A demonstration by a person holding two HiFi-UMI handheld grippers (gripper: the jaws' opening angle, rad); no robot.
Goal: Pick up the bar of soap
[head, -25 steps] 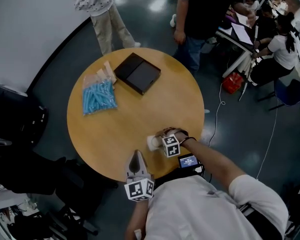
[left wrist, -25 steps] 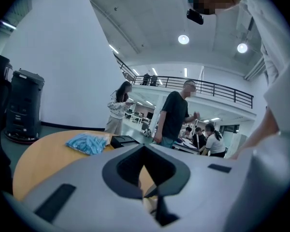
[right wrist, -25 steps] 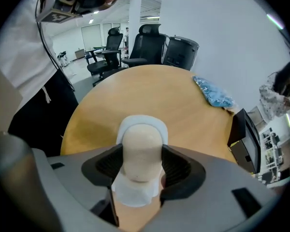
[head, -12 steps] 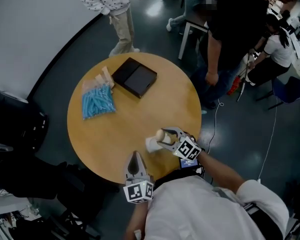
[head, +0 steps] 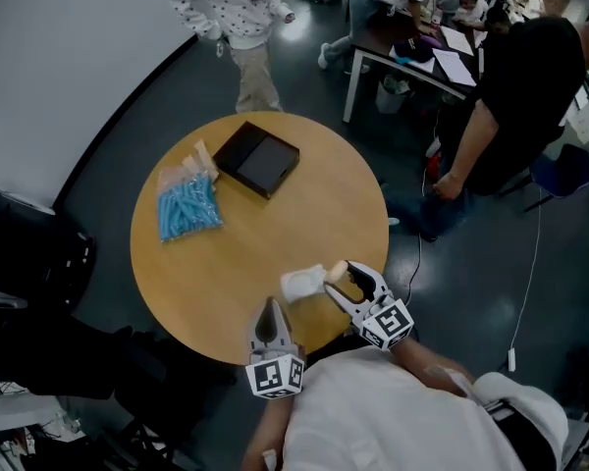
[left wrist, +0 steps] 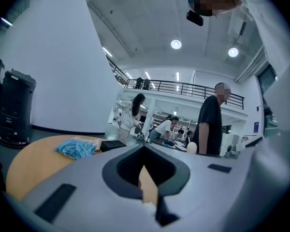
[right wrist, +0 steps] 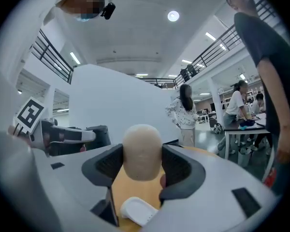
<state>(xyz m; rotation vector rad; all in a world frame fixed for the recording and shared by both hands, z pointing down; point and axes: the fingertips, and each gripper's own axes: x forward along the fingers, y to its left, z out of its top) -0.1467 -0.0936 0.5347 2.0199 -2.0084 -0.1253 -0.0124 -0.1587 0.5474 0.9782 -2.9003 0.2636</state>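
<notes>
Nearest of all, at the near rim of the round wooden table, the left gripper points away from the person with its marker cube hanging over the edge. Its jaws are pressed together to a point and hold nothing; only a thin sliver of tabletop shows through the slot behind their tips. Just to its right and a little farther in, the right gripper is angled toward the left, and its two jaws are closed against the sides of the bar of soap, a pale beige, rounded oval standing upright between the ribbed pads. The soap fills the gap between the jaws, so they stand only as far apart as the bar is wide. Below the soap in the right gripper view, with a strip of bare wood showing between them, lies a white soap dish. From the head view the dish sits on the table just left of the right gripper's tips. Farther back on the left side of the table lies a clear bag of blue pieces, and just beyond it to the right, near the far edge, rests a flat black box. Past the table, on the dark floor, stand a person in a patterned top and a person in a black shirt.
</notes>
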